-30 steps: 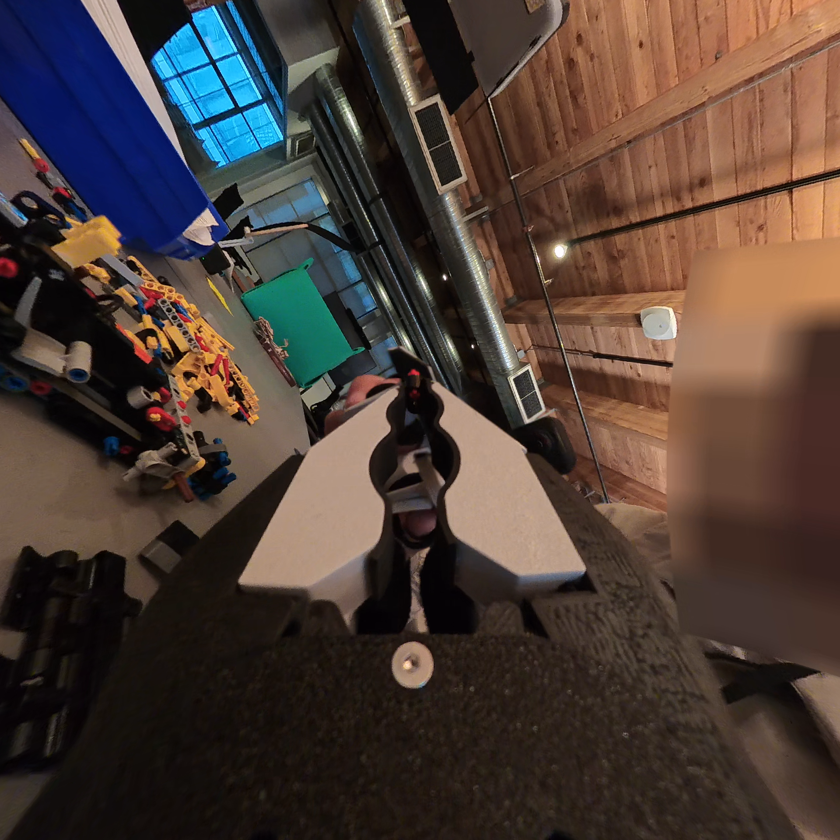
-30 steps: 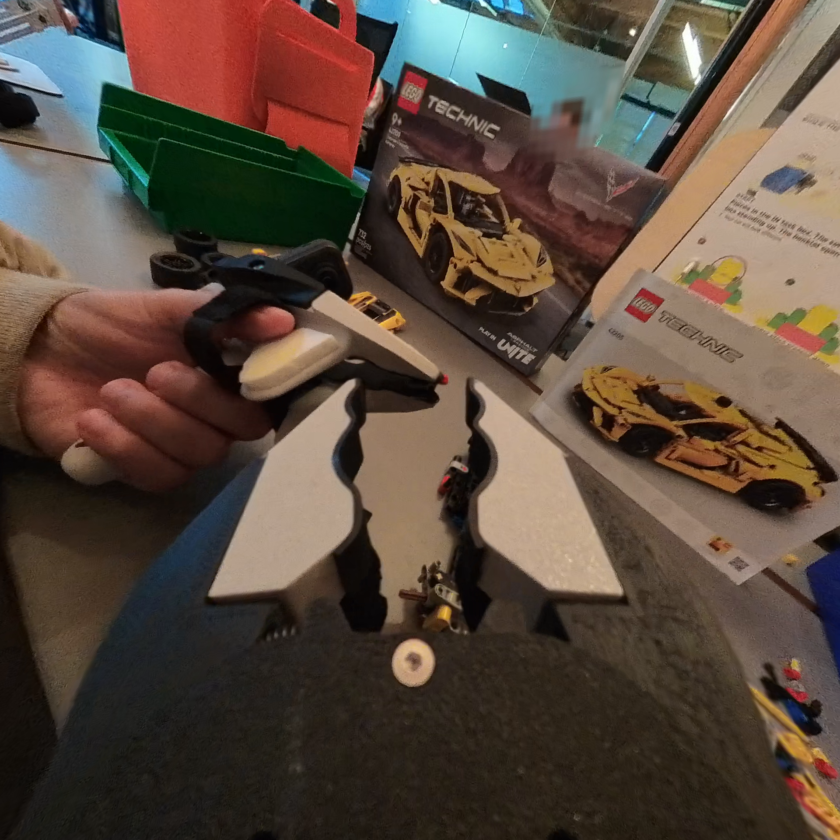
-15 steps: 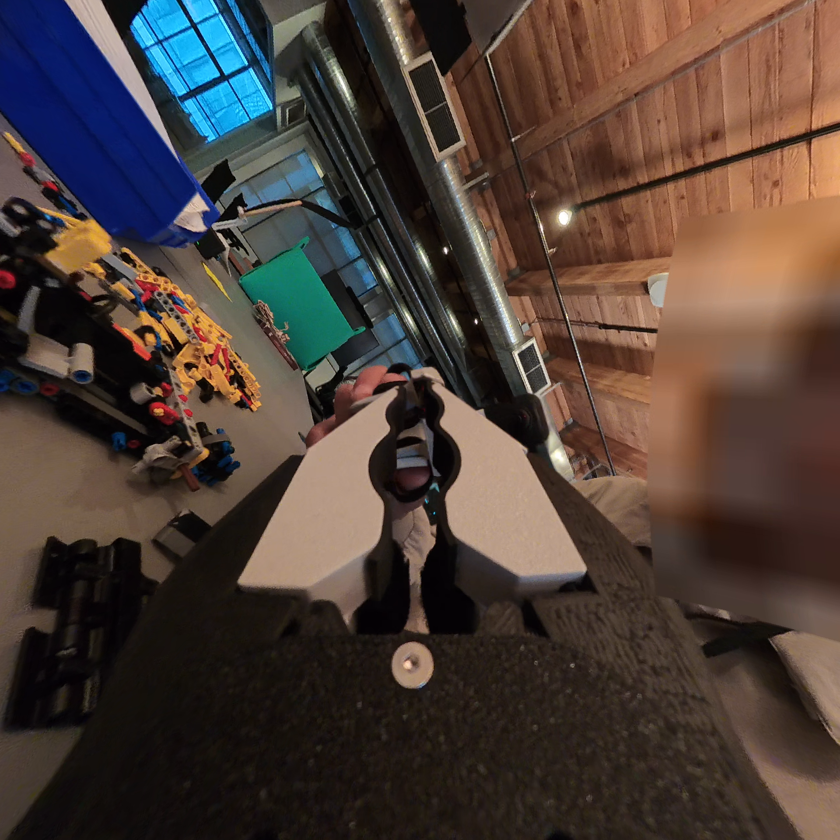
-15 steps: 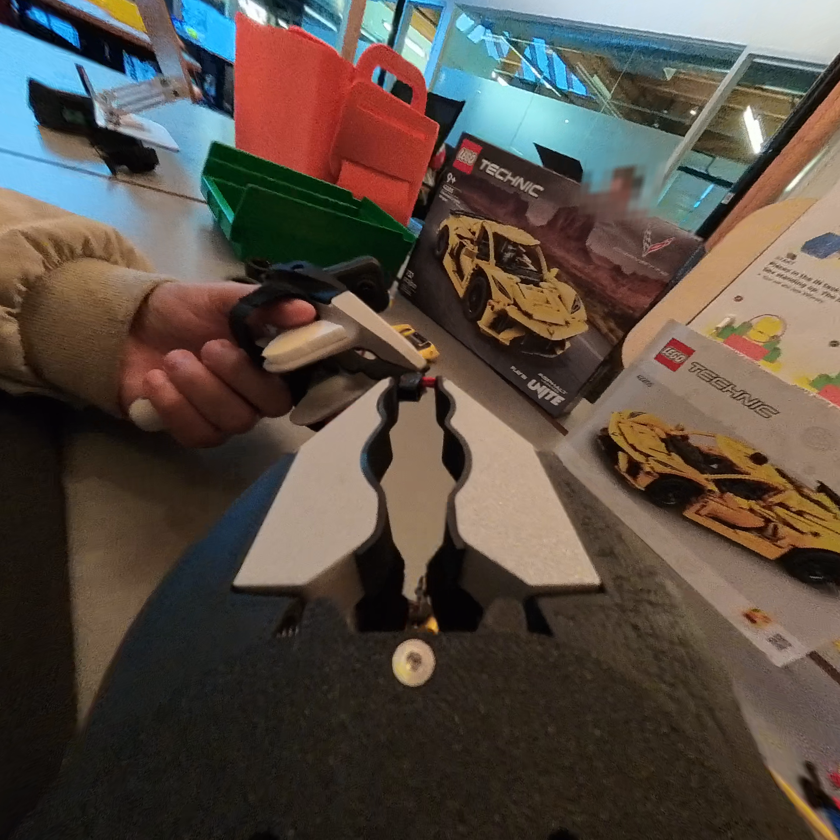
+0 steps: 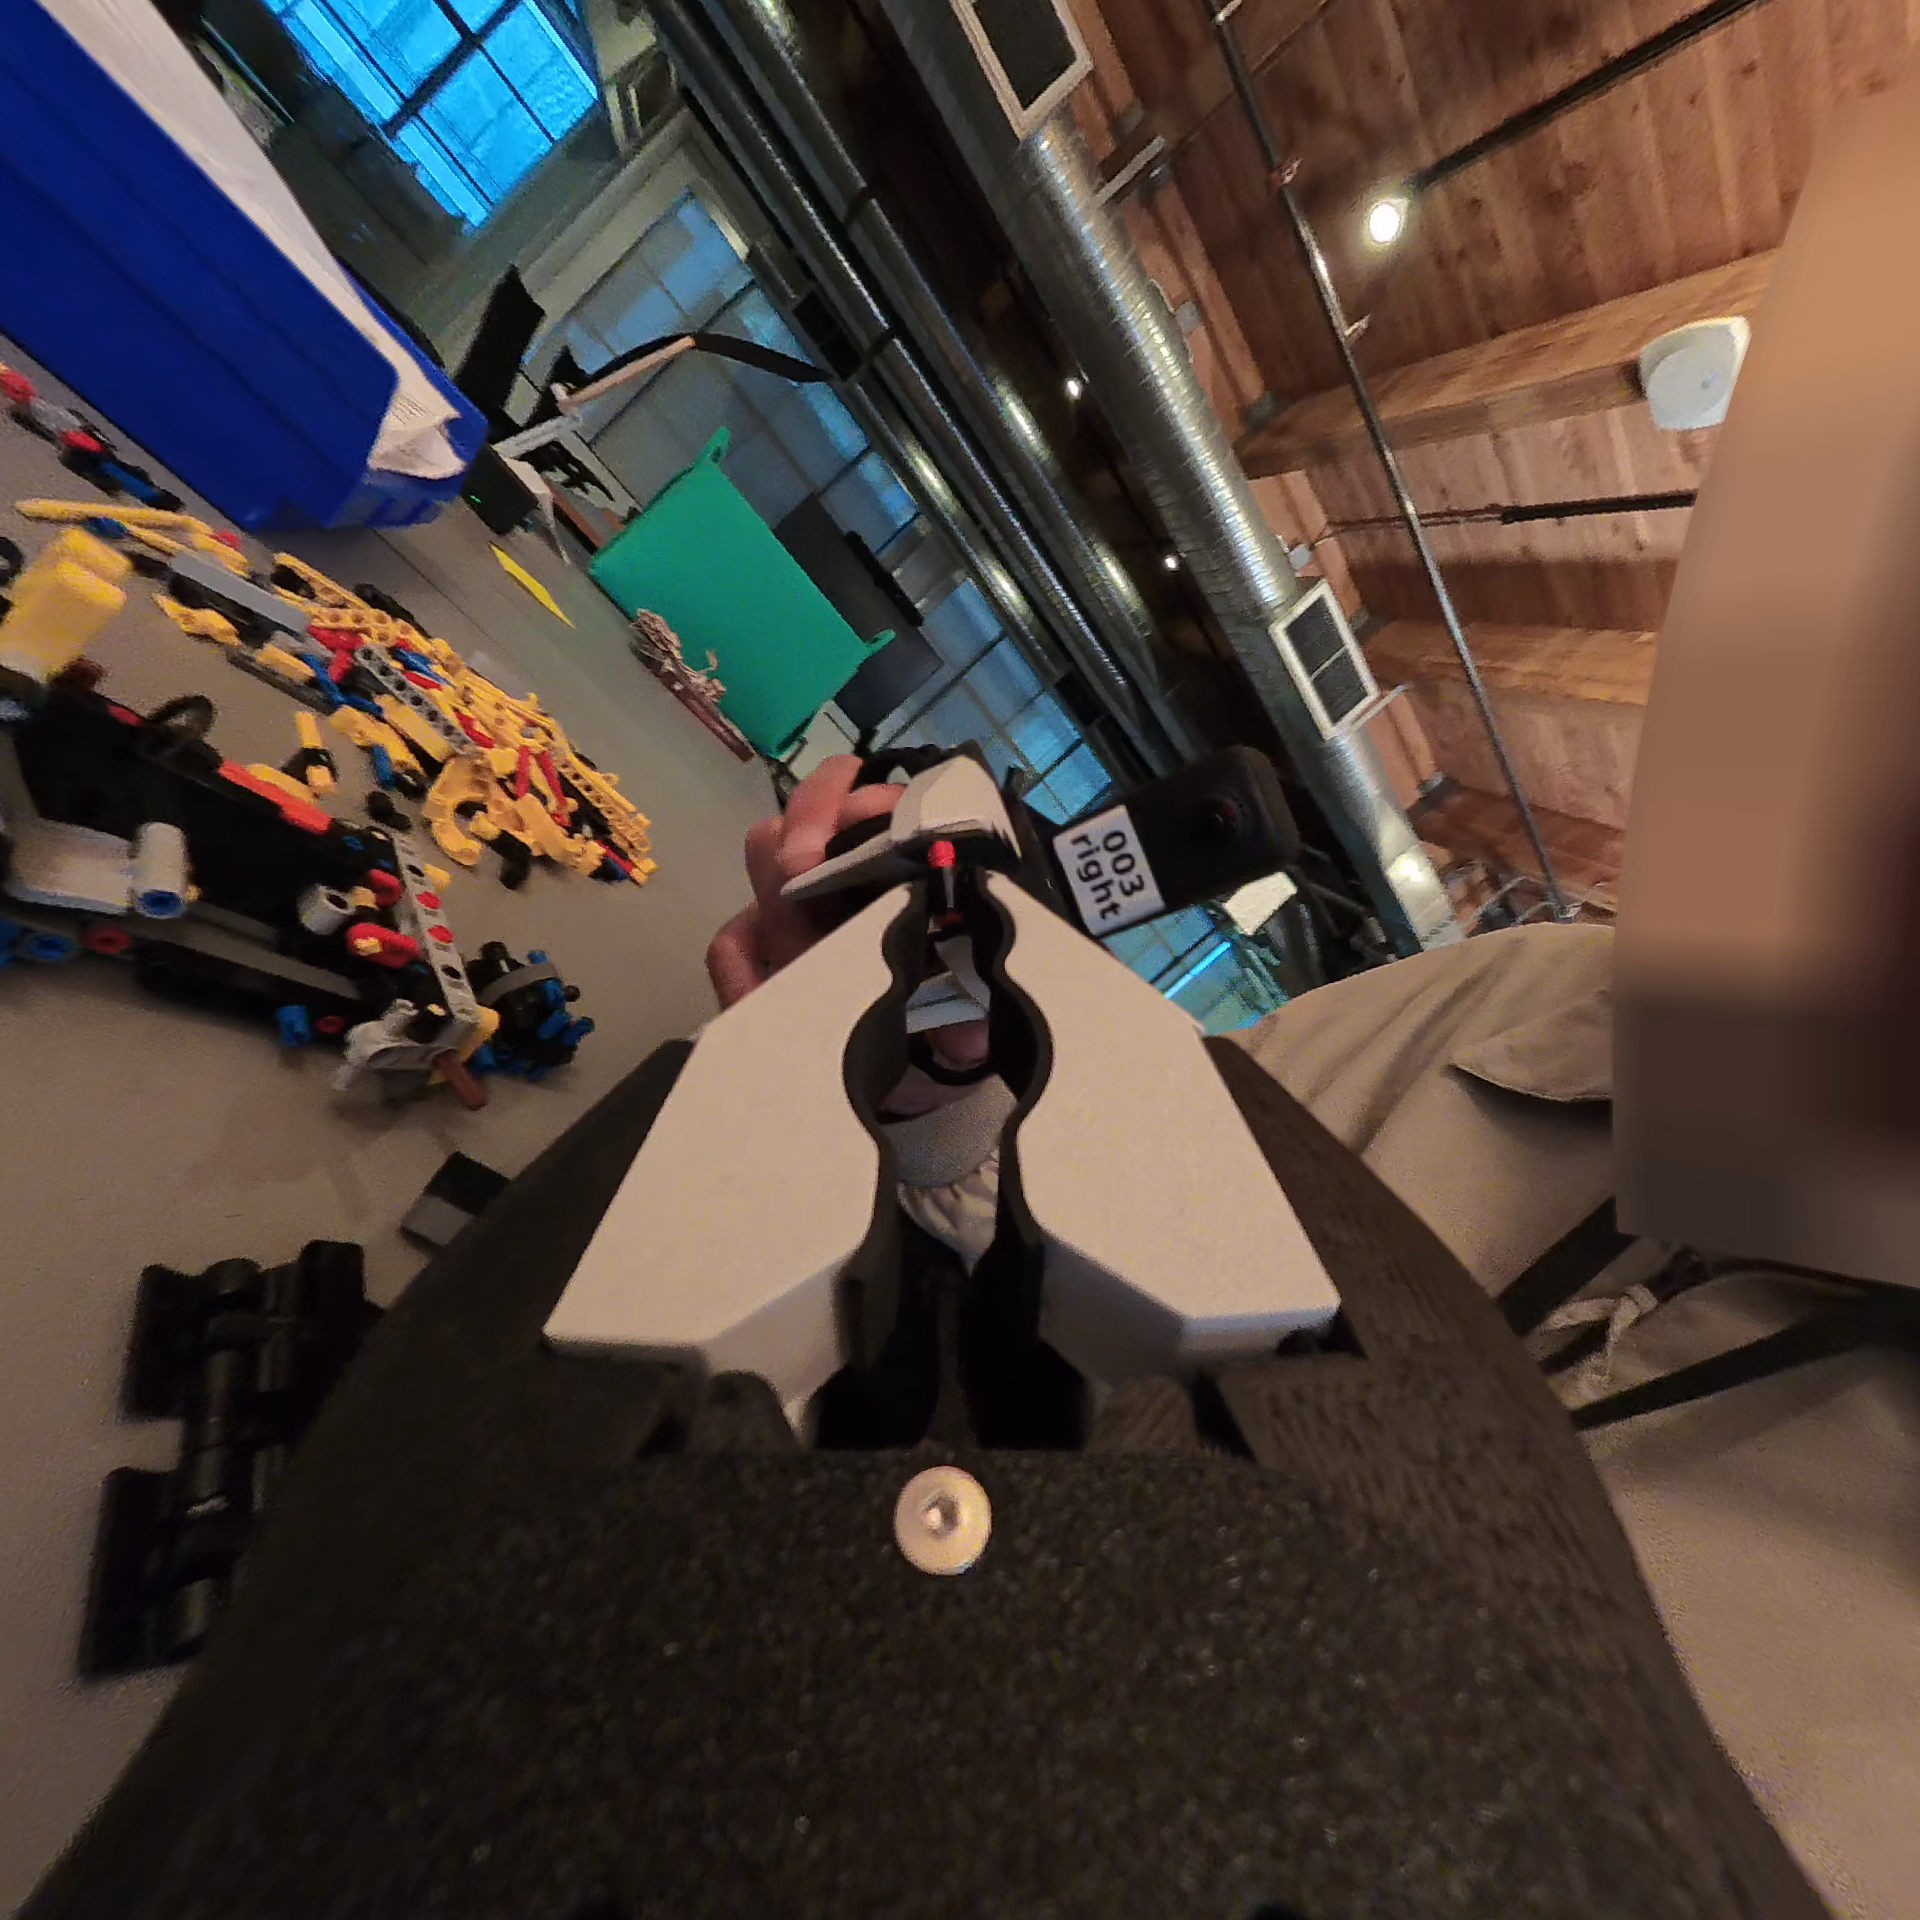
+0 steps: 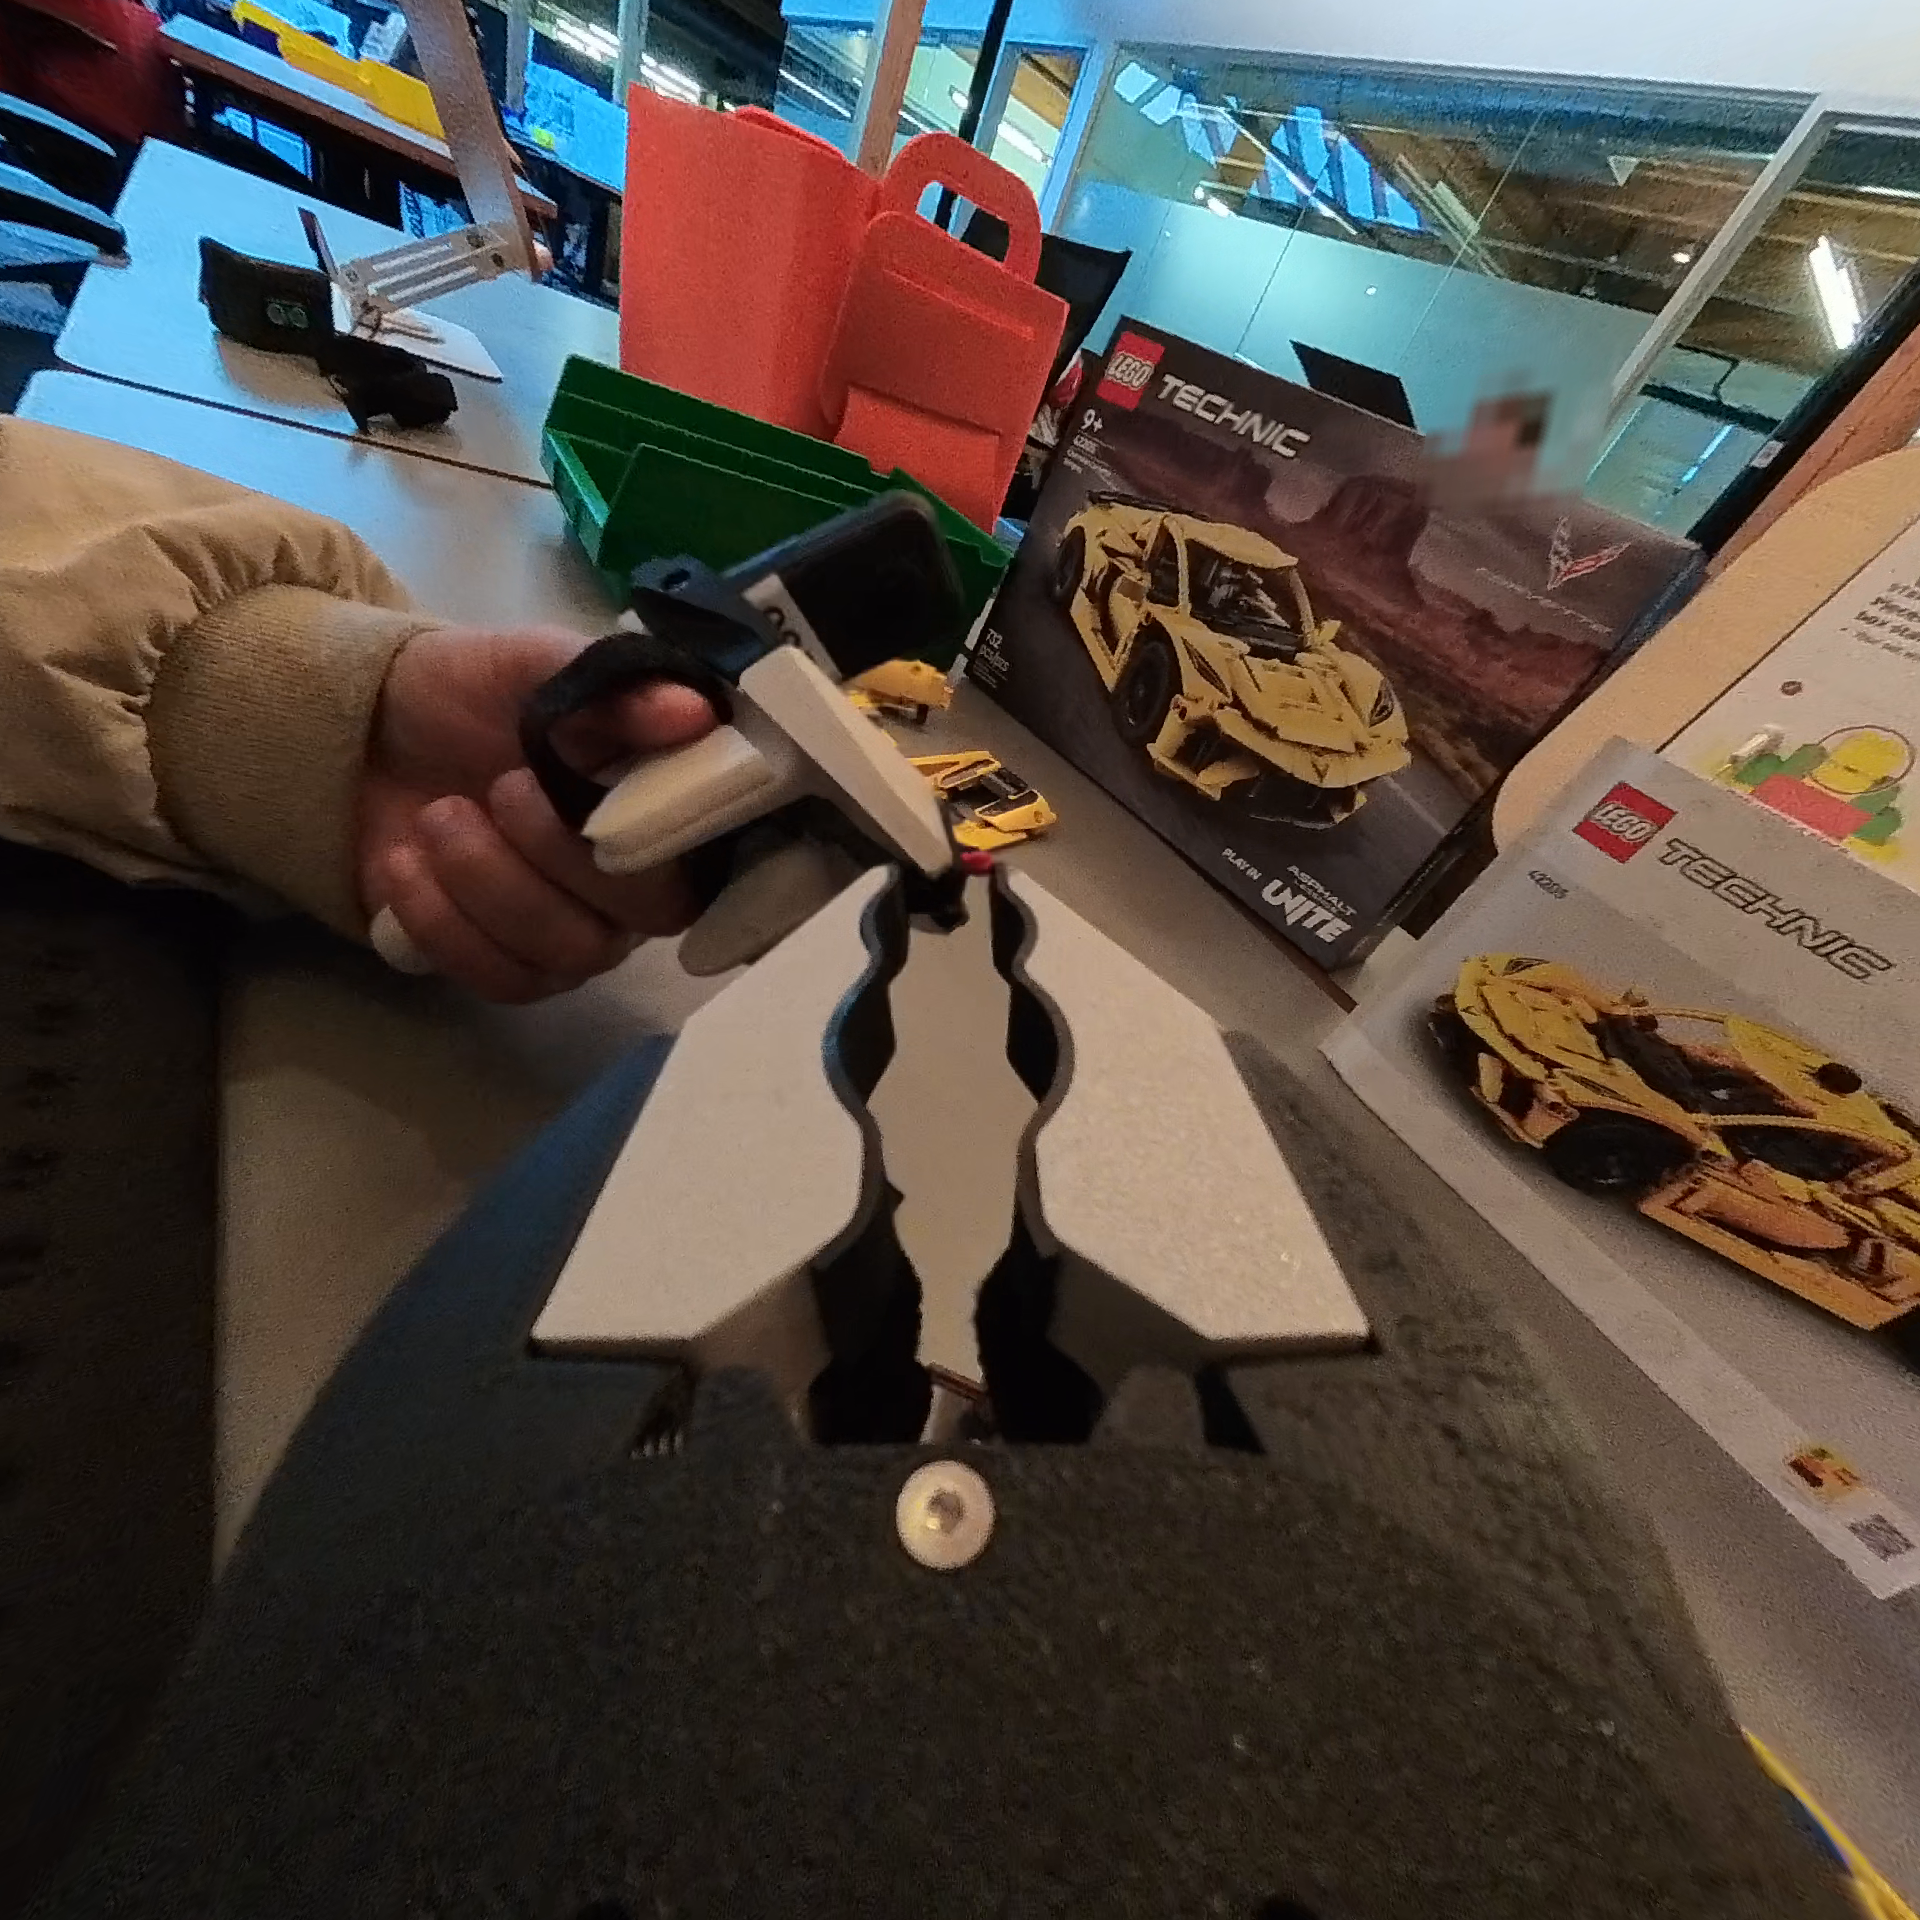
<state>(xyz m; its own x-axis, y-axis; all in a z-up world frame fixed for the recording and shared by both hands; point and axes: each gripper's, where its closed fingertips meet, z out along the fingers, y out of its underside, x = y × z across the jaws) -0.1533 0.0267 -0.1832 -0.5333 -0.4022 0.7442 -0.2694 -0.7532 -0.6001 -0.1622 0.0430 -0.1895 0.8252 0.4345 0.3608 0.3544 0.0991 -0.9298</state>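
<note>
Pinching at the very tips, the left gripper has its fingers drawn almost together on a small black-and-red piece, with only a sliver of contact. Slip risk is high, in my judgement: any twist from the other tool could pop the piece out. It would then fall toward the grey table, or into the loose yellow, red and blue bricks left of the tools, where it would be hard to spot. The right gripper meets it nose to nose. Its fingers stand a narrow gap apart, flanking the same piece. I cannot tell whether they clamp it or only bracket it. If both squeeze off-axis, the red pin end could shear sideways or the tips could collide.

Pose, left first:
- The left hand, coming out of a tan sleeve, holds its tool raised off the table. The index finger is through the black trigger loop, and the nose angles down to the right.
- The right hand wraps its handle, tool pointed back at the left one, the tips touching or nearly so in mid-air.
- Beyond them, on the right, a boxed car set stands upright and a booklet lies flat.
</note>
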